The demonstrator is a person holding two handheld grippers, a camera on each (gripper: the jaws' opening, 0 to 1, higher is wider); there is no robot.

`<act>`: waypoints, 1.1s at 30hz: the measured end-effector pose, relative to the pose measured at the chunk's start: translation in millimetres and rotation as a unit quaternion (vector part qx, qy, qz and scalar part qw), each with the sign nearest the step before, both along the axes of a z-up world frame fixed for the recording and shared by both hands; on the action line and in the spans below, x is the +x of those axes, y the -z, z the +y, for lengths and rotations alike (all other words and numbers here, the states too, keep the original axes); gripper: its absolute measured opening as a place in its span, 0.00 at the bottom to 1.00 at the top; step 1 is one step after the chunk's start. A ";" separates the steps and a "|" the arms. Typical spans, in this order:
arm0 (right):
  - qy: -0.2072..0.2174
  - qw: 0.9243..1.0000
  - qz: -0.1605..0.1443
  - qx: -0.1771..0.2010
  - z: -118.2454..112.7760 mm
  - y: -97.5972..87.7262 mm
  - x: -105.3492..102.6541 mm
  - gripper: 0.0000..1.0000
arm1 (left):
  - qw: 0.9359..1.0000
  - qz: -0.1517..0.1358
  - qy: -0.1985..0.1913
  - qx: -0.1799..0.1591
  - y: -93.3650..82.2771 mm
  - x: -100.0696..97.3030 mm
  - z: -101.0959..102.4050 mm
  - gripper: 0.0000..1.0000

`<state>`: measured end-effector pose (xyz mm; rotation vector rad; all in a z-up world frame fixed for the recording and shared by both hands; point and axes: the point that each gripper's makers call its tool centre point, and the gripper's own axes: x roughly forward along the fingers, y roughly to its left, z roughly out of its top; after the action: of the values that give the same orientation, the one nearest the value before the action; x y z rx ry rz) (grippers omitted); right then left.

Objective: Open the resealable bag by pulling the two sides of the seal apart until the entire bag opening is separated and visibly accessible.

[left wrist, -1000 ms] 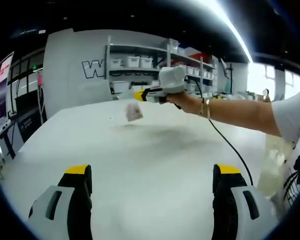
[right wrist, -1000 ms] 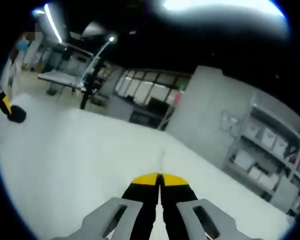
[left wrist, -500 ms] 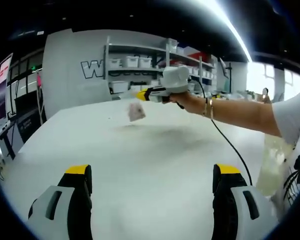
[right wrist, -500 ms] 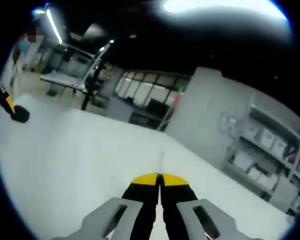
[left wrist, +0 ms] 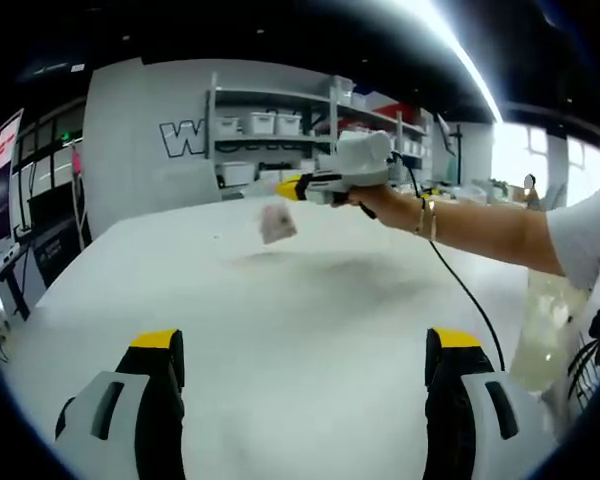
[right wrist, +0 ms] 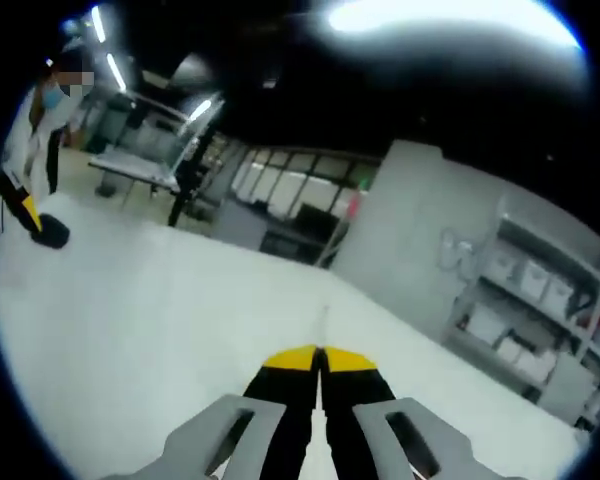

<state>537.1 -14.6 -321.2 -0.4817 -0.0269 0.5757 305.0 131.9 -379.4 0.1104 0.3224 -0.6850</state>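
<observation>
The small resealable bag (left wrist: pixel 277 224) hangs in the air over the white table (left wrist: pixel 310 300), clear with something pinkish inside. My right gripper (left wrist: pixel 286 188), held by a hand reaching in from the right, is shut on the bag's top edge. In the right gripper view the jaws of my right gripper (right wrist: pixel 320 358) are closed together, and the bag (right wrist: pixel 325 322) shows as a thin edge rising from between them. My left gripper (left wrist: pixel 304 345) stands open low over the table, well short of the bag, with nothing between its fingers. A yellow-tipped part of the left gripper (right wrist: pixel 32 218) shows at the far left.
A cable (left wrist: pixel 462 290) runs from the right gripper back toward the person's sleeve (left wrist: pixel 585 235). Shelves with white bins (left wrist: pixel 280 125) stand behind the table. Another person (right wrist: pixel 40 110) stands far off by other tables (right wrist: pixel 130 160).
In the left gripper view the right gripper and the hanging bag have drifted slightly to the right. The right gripper view has swung a little. Both grippers keep their states.
</observation>
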 end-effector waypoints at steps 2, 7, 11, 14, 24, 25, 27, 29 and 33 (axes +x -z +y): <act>-0.001 1.000 -0.001 0.000 -1.9 0.3 -4.2 0.00 | 1.000 0.000 0.001 0.000 0.0 -0.6 -0.9 0.99; -0.006 1.000 -0.004 0.003 -2.8 -0.6 -13.7 0.00 | 1.000 0.001 0.003 0.001 0.8 -2.2 -2.9 0.99; -0.009 1.000 -0.007 0.003 -6.4 -1.8 -18.4 0.00 | 1.000 -0.001 0.005 0.002 -0.5 -3.8 -5.0 0.99; -0.010 1.000 -0.008 0.003 -8.1 -3.6 -18.9 0.00 | 1.000 -0.002 0.005 0.002 -1.2 -4.6 -5.8 0.99; -0.015 1.000 -0.016 0.005 -13.4 -9.7 -34.6 0.00 | 1.000 -0.001 0.010 0.003 -0.4 -6.4 -10.1 0.99; -0.015 1.000 -0.017 0.005 -13.9 -10.2 -36.5 0.00 | 1.000 0.000 0.010 0.003 -0.2 -6.4 -10.4 0.99; -0.018 1.000 -0.019 0.002 -12.7 -10.5 -41.1 0.00 | 1.000 0.001 0.011 0.004 0.2 -6.3 -10.8 0.99; -0.021 1.000 -0.020 0.003 -12.2 -11.5 -46.7 0.00 | 1.000 0.001 0.012 0.005 0.2 -6.7 -11.4 0.99; -0.027 0.999 -0.025 0.005 -11.9 -13.5 -57.1 0.00 | 1.000 0.000 0.012 0.005 -0.5 -7.3 -11.8 0.99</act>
<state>480.0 -26.4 -307.7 -0.4877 -0.0912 0.6158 297.7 120.1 -378.9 0.1249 0.3255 -0.7080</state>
